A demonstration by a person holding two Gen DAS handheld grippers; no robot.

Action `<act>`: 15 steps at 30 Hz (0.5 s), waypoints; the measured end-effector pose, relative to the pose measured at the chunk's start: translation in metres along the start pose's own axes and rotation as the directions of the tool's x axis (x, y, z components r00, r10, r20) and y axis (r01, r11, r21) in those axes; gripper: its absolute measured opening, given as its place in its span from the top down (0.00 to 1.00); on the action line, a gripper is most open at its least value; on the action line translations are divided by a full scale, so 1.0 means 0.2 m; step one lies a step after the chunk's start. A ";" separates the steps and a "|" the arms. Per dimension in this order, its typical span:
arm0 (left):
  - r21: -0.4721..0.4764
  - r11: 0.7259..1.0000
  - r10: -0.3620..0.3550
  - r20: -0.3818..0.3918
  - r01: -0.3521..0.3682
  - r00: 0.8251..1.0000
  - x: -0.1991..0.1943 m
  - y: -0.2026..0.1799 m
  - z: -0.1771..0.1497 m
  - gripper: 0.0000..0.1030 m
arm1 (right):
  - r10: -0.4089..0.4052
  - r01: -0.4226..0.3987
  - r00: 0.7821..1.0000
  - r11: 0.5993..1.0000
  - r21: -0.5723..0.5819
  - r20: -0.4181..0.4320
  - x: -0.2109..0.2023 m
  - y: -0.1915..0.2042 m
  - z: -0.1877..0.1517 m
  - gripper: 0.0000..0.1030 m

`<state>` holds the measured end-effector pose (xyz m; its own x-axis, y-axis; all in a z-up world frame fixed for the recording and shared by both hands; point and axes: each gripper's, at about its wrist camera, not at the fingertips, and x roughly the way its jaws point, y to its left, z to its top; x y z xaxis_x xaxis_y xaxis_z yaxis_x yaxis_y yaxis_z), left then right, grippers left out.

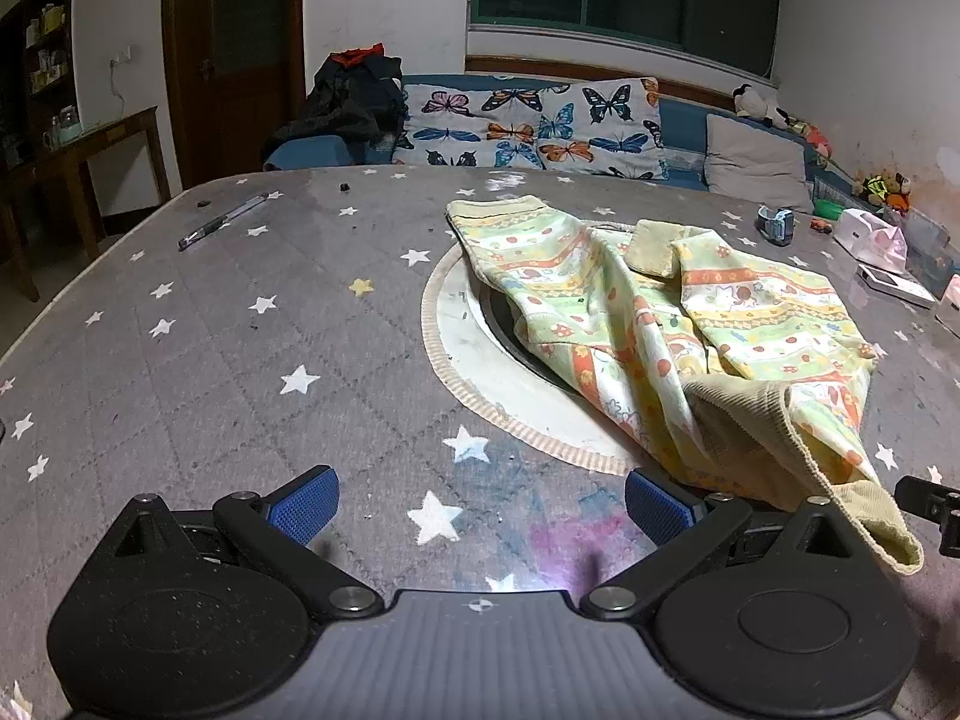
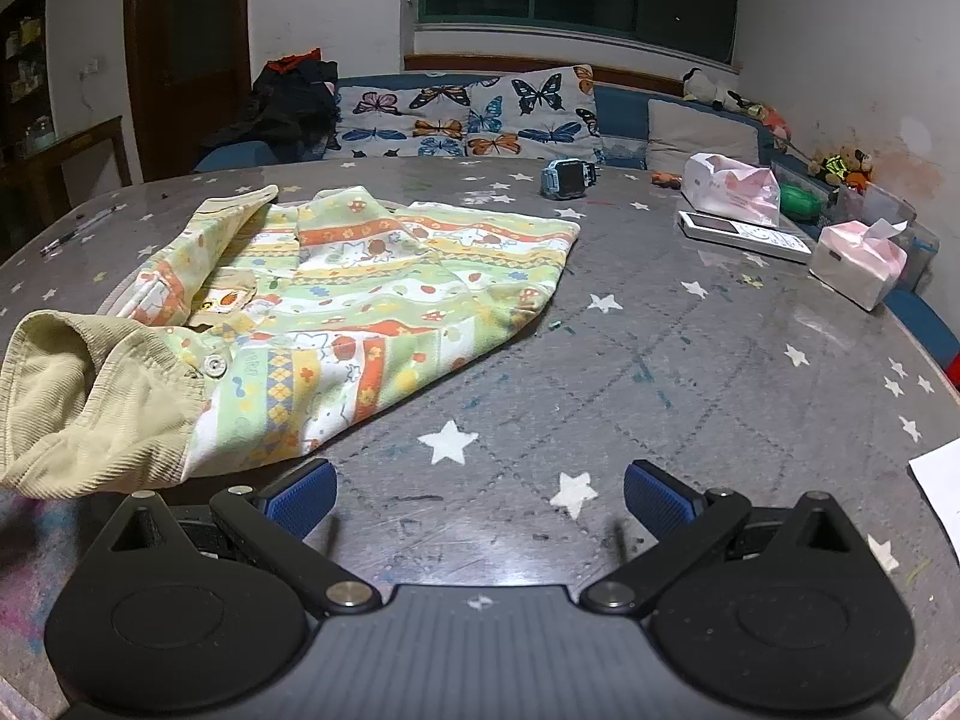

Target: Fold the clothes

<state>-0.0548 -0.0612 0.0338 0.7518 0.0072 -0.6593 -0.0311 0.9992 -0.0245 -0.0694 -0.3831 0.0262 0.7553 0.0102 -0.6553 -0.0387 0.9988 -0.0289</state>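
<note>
A small child's shirt point(image 1: 690, 324) with green, yellow and orange cartoon stripes lies crumpled on the star-printed grey tablecloth point(image 1: 240, 330). Its tan corduroy collar point(image 1: 840, 468) points toward me. In the right wrist view the shirt point(image 2: 372, 294) spreads out to the left, collar point(image 2: 102, 402) nearest. My left gripper point(image 1: 480, 507) is open just left of the collar, nothing between its blue pads point(image 1: 306, 504). My right gripper point(image 2: 480, 501) is open over bare cloth, to the right of the shirt. A part of the right gripper point(image 1: 936, 507) shows at the left view's right edge.
A round white mat point(image 1: 474, 360) lies under the shirt. A pen point(image 1: 222, 221) rests far left. A blue watch point(image 2: 567, 178), tissue packs point(image 2: 858, 261), a white device point(image 2: 744, 234) and a paper sheet point(image 2: 942, 492) sit to the right. A sofa with butterfly cushions point(image 1: 528, 129) stands behind.
</note>
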 end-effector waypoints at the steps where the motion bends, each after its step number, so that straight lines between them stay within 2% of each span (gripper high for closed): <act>1: -0.001 1.000 0.000 -0.001 0.000 1.000 0.00 0.00 0.00 0.00 | 0.000 0.000 1.000 1.000 0.000 0.001 0.00 0.00 0.00 0.00; 15: 0.000 1.000 0.019 -0.036 -0.019 0.999 0.03 -0.01 0.01 0.00 | 0.020 -0.020 1.000 1.000 -0.013 0.000 0.00 0.04 0.01 0.00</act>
<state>-0.0498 -0.0626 0.0308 0.7270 0.0252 -0.6862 -0.0458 0.9989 -0.0118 -0.0683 -0.3752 0.0271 0.7545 0.0304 -0.6557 -0.0627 0.9977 -0.0259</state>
